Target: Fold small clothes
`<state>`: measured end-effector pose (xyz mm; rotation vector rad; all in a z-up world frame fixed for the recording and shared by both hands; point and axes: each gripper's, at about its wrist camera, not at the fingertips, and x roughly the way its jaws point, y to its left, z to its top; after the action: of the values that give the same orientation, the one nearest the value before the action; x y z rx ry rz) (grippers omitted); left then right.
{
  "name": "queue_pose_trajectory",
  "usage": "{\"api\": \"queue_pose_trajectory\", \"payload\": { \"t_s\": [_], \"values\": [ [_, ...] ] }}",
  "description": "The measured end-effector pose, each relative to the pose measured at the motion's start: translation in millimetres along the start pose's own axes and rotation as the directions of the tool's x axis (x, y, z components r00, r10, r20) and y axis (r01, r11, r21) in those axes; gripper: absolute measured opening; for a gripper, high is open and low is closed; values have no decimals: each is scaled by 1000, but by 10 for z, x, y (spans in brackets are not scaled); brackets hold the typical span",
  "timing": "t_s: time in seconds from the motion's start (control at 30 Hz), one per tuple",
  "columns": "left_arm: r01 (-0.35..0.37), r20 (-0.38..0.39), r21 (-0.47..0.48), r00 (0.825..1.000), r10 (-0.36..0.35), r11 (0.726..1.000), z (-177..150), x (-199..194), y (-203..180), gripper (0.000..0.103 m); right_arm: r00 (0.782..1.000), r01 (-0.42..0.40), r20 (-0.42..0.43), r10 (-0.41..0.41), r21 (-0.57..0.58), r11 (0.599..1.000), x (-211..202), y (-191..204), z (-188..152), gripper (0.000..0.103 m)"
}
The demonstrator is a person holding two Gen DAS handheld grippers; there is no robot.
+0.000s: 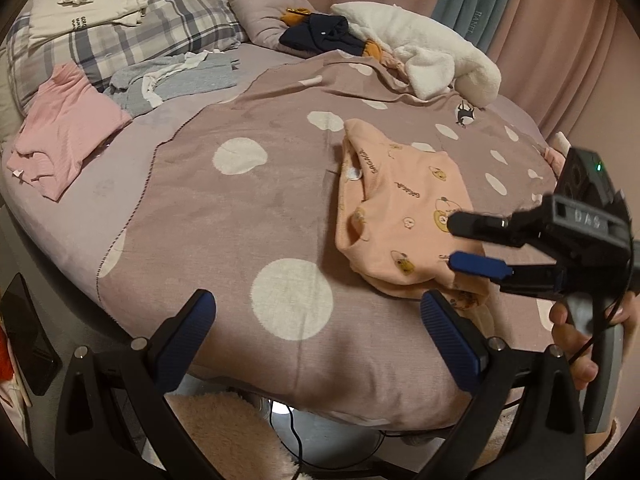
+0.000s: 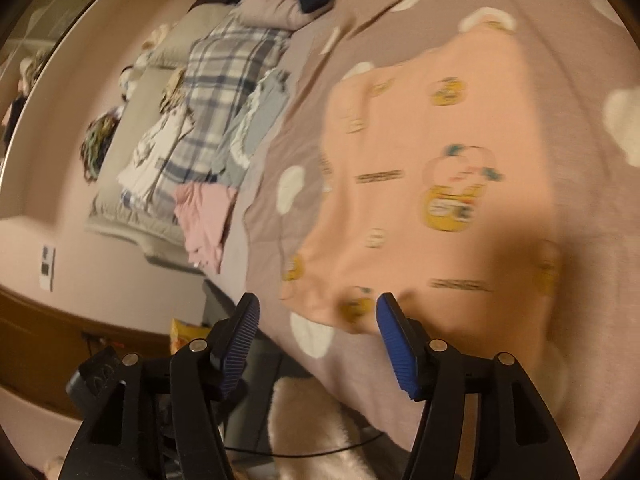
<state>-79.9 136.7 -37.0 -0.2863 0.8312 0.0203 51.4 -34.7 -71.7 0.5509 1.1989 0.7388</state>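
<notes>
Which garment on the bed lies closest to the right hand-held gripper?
The peach top with bear prints, right in front of the right hand-held gripper. The plain pink top and the grey garment lie far across the bed.

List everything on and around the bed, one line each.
Printed top: one, peach, on blanket near the edge.
Dotted blanket: one, mauve with white spots, over bed.
Pink garment: one, folded, far left.
Grey garment: one, beside pink one.
Plaid pillow: one, grey-white, at head.
Fleece: one, white, far side.
Navy garment: one, beside fleece.
Left gripper: open, empty.
Right gripper: open, over top.
Hand: one, on right gripper's handle.
</notes>
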Motion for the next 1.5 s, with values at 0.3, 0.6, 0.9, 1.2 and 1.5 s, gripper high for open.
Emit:
{"api": "queue_pose_trajectory", "payload": {
  "t_s": [0.3, 0.6, 0.9, 1.2, 1.5],
  "values": [
    [-1, -9, 32, 1000, 1, 999, -30, -8, -71, 102, 996, 1, -87, 10, 124, 992, 182, -426, -213, 63],
    [-1, -11, -11, 1000, 1, 1000, -29, -23, 51, 102, 998, -21, -62, 21, 4, 1000, 237, 45, -49, 63],
    [-19, -11, -25, 1000, 18, 1000, -74, -36, 157, 102, 985, -31, -169, 28, -15, 999, 818, 216, -10, 63],
    [-1, -33, -44, 999, 0, 999, -61, 44, 174, 102, 997, -46, -66, 46, -4, 999, 464, 182, 169, 69],
    [-12, -32, -80, 999, 10, 997, -85, 34, 347, 102, 973, -163, -146, 181, 128, 978, 1093, 245, 483, 70]
  ]
}}
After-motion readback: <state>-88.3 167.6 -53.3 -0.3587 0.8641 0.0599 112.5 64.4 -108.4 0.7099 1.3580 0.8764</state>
